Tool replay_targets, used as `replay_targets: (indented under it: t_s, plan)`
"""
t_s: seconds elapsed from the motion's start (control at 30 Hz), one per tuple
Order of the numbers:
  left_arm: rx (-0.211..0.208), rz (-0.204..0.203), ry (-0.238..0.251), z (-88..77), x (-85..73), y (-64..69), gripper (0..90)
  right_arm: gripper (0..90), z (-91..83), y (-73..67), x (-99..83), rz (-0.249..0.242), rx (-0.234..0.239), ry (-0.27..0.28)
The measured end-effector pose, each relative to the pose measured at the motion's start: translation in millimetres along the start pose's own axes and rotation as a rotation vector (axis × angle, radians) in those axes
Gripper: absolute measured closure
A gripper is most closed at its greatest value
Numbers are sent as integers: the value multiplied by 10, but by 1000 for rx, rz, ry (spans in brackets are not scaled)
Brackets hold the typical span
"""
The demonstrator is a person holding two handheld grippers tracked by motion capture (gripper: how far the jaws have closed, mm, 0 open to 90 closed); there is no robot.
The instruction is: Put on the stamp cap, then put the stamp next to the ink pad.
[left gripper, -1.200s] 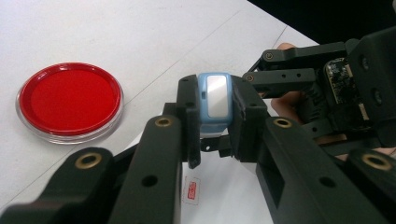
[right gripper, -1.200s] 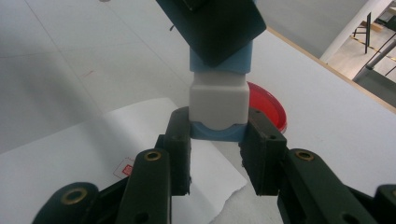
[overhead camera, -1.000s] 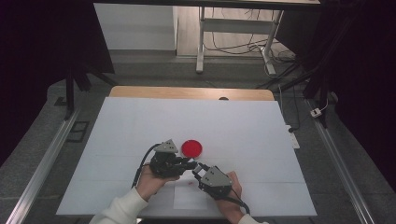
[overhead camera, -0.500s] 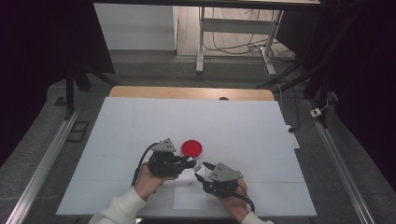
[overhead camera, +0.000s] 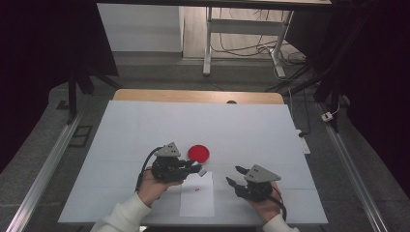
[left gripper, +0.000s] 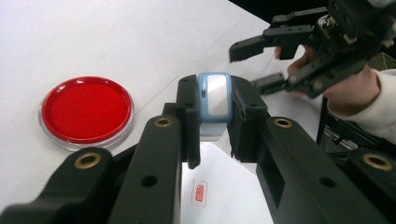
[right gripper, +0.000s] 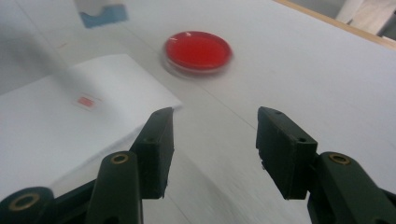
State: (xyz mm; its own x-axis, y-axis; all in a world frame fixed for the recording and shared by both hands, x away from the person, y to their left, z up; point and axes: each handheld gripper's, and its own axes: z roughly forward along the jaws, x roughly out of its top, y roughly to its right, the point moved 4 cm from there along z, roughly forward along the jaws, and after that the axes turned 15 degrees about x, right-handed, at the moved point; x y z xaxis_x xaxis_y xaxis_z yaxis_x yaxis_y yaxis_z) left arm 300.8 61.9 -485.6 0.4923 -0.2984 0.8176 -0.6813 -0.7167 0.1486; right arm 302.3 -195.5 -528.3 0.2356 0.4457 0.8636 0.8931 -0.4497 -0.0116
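My left claw grips the small blue stamp above the paper sheet, which already carries one red mark, while my right claw, its jaws just opening, is empty beside it.

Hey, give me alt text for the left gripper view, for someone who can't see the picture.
The left claw is shut on a small blue and white stamp, held above a white sheet of paper with a small red mark. A round red ink pad lies on the table to its left, and the right claw stands open farther off.
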Motion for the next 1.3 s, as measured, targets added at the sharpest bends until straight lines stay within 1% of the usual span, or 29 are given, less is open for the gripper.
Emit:
replay_targets:
  t_s: [0.1,0.13,0.27,0.43,0.47,0.5,0.6,0.77,0.8,0.9,1.03,1.1,1.17,1.3]
  plan:
    - [2,2,3,-6,3,-12,752,466,-139,84,-42,13,-23,-2]
    - [3,2,4,-9,3,-16,752,467,-174,105,-58,14,-25,5]
    - [10,6,12,-30,12,-32,752,469,-298,169,-136,19,-46,-3]
    - [22,6,28,-69,27,-59,751,474,-454,257,-230,7,-81,-29]
    - [23,5,29,-73,29,-63,751,475,-481,281,-255,2,-96,-40]
    - [28,8,32,-80,32,-70,751,475,-497,299,-275,4,-94,-40]
    - [42,11,36,-96,41,-88,751,476,-568,360,-336,33,-93,-39]
    - [66,25,49,-132,58,-114,751,476,-616,385,-355,35,-100,-33]
    - [70,26,53,-139,62,-122,751,476,-626,386,-356,37,-108,-41]
    - [76,22,62,-157,73,-141,751,478,-632,393,-355,38,-111,-39]
    - [85,18,66,-164,76,-169,750,481,-634,391,-341,26,-112,-28]
    - [95,20,67,-165,76,-186,750,481,-635,392,-338,22,-112,-26]
    - [99,17,68,-165,77,-202,749,481,-638,396,-340,23,-118,-30]
    - [109,11,72,-170,78,-234,749,481,-625,394,-342,25,-111,-31]
